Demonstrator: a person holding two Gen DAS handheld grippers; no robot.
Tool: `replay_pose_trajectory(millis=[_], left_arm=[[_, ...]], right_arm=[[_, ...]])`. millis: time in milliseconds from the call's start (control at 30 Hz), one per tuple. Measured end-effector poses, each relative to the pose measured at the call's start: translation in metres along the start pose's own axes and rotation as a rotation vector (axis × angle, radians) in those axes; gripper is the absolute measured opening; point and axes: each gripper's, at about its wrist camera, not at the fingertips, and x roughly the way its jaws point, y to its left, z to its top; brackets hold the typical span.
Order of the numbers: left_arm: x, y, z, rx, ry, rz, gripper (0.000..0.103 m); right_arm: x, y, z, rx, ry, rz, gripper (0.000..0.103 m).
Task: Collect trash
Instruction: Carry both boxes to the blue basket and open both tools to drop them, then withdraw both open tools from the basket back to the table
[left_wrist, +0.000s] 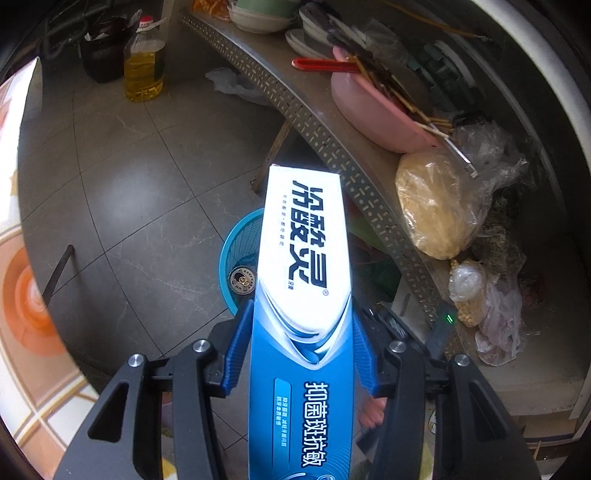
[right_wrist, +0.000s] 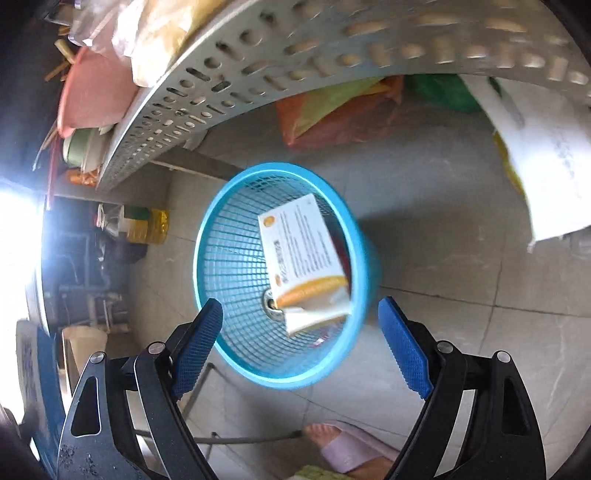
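The left gripper (left_wrist: 301, 332) pinched a long blue-and-white cardboard toothpaste box (left_wrist: 303, 280) between its blue ribbed pads (left_wrist: 240, 343), which pressed against the box's two long sides. The box pointed forward, away from the camera, with its white end raised above a round blue plastic mesh basket (left_wrist: 236, 243) standing on the grey tiled floor (left_wrist: 129, 184). A metal drink can (left_wrist: 242, 281) lay in the bottom of that basket, its top showing just beside the box's left edge.

The right gripper (right_wrist: 301, 332) stood spread wide with nothing between its blue pads (right_wrist: 404, 354). It hung above the same basket (right_wrist: 221, 258), whose near rim fell between the two fingers. Inside the basket, a white-and-orange printed carton (right_wrist: 303, 254) lay tilted against the far wall, partly covering the can (right_wrist: 271, 308) at the bottom.

A perforated grey metal shelf (left_wrist: 332, 136) ran beside the basket, loaded with a pink plastic basin (left_wrist: 369, 110), chopsticks and bagged foodstuffs. A clear bottle of yellow cooking oil (left_wrist: 144, 70) stood on the floor further off. A foot in a pink slipper (right_wrist: 343, 448) was visible at the lower edge of the right wrist view.
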Motion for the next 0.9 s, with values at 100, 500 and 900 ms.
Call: replay_pose_trajectory(millis=[100,500,900], left_arm=[[0.016,-0.001,0.007,-0.006,0.028,0.014,0.048],[0.084,-0.018,0.05,0.003,0.074,0.12,0.068],[-0.044,-0.016,-0.001,0.089,-0.141,0.07,0.068]], right_arm=[[-0.016,-0.01,-0.013,-0.04,-0.002,-0.004,0.082],[-0.039,-0.005,-0.027,-0.113,0.008,-0.007,0.082],[-0.044,0.016,-0.049,-0.2,0.008,0.002,0.082]])
